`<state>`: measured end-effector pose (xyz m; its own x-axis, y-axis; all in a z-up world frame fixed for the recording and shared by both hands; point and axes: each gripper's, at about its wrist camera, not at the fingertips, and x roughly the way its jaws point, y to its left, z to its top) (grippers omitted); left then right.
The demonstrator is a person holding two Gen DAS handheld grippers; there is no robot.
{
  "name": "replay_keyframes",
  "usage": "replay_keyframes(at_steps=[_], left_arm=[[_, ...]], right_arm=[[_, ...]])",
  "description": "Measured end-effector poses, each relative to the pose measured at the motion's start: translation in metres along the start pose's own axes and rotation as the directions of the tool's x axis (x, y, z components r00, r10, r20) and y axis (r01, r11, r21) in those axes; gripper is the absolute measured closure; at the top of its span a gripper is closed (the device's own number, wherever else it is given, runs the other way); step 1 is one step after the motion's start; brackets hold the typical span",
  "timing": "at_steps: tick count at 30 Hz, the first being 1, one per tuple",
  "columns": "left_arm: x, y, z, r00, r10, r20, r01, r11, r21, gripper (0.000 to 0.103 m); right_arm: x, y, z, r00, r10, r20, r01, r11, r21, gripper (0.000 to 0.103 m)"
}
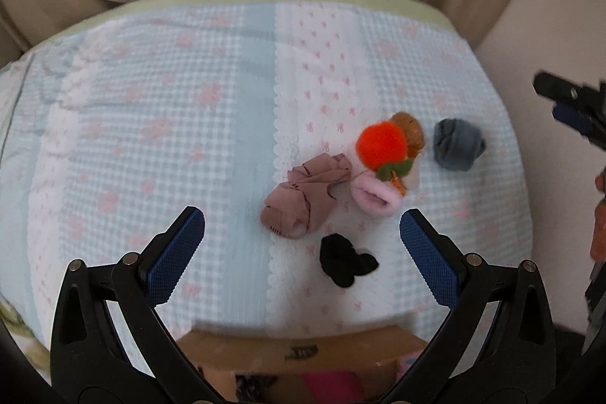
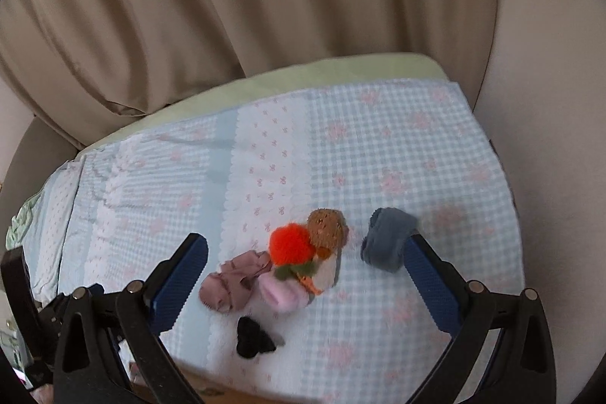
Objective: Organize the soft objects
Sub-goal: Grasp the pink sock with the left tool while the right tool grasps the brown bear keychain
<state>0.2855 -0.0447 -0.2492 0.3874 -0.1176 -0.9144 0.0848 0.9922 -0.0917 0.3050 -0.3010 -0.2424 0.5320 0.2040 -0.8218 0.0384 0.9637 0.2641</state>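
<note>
Several soft things lie on a blue-checked quilt (image 1: 151, 120): a mauve cloth bundle (image 1: 303, 199), a black sock (image 1: 344, 262), a pink fluffy piece (image 1: 373, 197), an orange plush ball (image 1: 382, 143) against a brown bear toy (image 1: 411, 131), and a grey-blue rolled sock (image 1: 456, 144). My left gripper (image 1: 301, 224) is open and empty above the mauve bundle and black sock. My right gripper (image 2: 306, 248) is open and empty above the pile (image 2: 291, 245); its right finger (image 2: 428, 275) overlaps the grey-blue sock (image 2: 384, 237).
A cardboard box (image 1: 303, 354) with cloth inside sits below the quilt's near edge. Beige curtains (image 2: 265, 6) hang behind the bed. A pale wall (image 2: 549, 139) bounds the right side. The other gripper shows at the right edge (image 1: 575, 105).
</note>
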Motion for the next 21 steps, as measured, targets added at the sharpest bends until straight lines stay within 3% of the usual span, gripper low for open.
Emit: replay_keyframes(at_steps=[6,13,21], left_arm=[[0.075,-0.001,0.011,0.995,0.001,-0.096,0.006,0.998,0.066,0.000],[0.156,0.001,0.002,0.981,0.000,-0.192,0.023,0.993,0.113,0.001],[0.203,0.003,-0.003,0.973,-0.009,-0.231,0.040,0.991,0.131,0.002]], right_arm=[[0.079,-0.017,0.017,0.995,0.006,-0.098,-0.001,0.999,0.045,0.007],[0.172,-0.030,0.017,0.975,0.024,-0.220,-0.008,0.997,0.076,0.017],[0.233,-0.035,0.001,0.950,0.016,-0.312,0.006,0.998,0.070,0.033]])
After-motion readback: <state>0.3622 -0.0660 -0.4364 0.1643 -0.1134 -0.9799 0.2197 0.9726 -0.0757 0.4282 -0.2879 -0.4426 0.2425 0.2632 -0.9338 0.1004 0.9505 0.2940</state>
